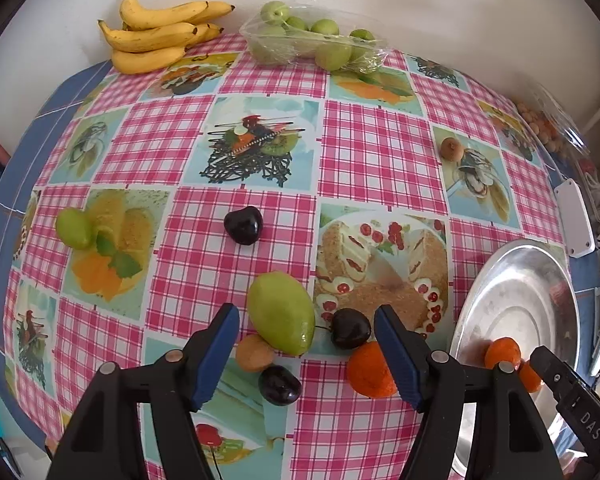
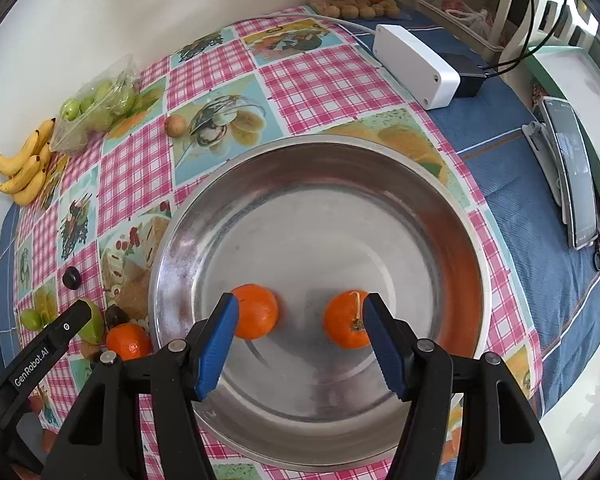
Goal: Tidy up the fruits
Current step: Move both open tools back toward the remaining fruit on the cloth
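Two tangerines (image 2: 256,311) in bowl (image 2: 320,152), right view only.

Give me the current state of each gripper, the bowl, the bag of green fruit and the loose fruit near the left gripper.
Left gripper: open, over loose fruit, gripping nothing.
Right gripper: open, empty, above the bowl.
Steel bowl: upright, two oranges inside.
Oranges in the bowl: apart, resting on the bottom.
Orange on the cloth: outside the bowl.
Large green fruit: on the cloth, lying tilted.
Plastic bag of green fruit: open at one end.
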A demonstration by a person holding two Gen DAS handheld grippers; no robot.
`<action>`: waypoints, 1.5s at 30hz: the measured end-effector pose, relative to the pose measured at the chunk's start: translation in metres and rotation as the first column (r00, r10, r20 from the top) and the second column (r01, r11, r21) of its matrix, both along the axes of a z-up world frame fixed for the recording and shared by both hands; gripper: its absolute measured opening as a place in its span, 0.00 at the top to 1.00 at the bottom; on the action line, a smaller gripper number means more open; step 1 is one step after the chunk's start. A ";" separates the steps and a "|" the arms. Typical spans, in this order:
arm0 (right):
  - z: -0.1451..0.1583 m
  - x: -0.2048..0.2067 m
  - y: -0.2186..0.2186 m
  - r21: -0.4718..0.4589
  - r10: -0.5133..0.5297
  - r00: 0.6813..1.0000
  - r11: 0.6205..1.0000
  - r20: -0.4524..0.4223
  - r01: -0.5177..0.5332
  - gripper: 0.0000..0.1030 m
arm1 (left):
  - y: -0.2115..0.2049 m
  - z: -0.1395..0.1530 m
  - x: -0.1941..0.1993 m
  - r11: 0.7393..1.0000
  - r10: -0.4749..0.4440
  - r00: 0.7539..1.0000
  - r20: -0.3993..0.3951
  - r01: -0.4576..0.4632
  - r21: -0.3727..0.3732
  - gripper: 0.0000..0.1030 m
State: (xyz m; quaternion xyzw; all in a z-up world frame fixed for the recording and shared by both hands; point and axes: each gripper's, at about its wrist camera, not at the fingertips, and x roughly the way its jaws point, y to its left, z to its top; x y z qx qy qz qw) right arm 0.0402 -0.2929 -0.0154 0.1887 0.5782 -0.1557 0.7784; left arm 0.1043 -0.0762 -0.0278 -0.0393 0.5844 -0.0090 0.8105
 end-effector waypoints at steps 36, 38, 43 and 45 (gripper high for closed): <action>0.000 0.012 0.016 -0.041 0.106 0.993 0.994 0.045 -0.104 0.06 | 0.015 0.002 0.001 0.997 0.032 0.997 0.066 -0.036 0.072 0.00; -0.001 0.013 0.018 -0.033 0.106 0.993 0.994 0.048 -0.105 0.06 | 0.014 0.006 0.000 0.995 0.017 0.996 0.086 -0.025 0.094 0.00; 0.002 0.015 0.022 -0.001 0.104 0.992 0.995 0.071 -0.104 0.06 | 0.021 0.009 0.002 0.996 0.007 0.996 0.094 -0.015 0.088 0.00; 0.002 0.017 0.026 -0.013 0.114 0.991 0.993 0.071 -0.114 0.06 | 0.027 0.008 0.003 0.997 0.019 0.996 0.090 -0.025 0.074 0.00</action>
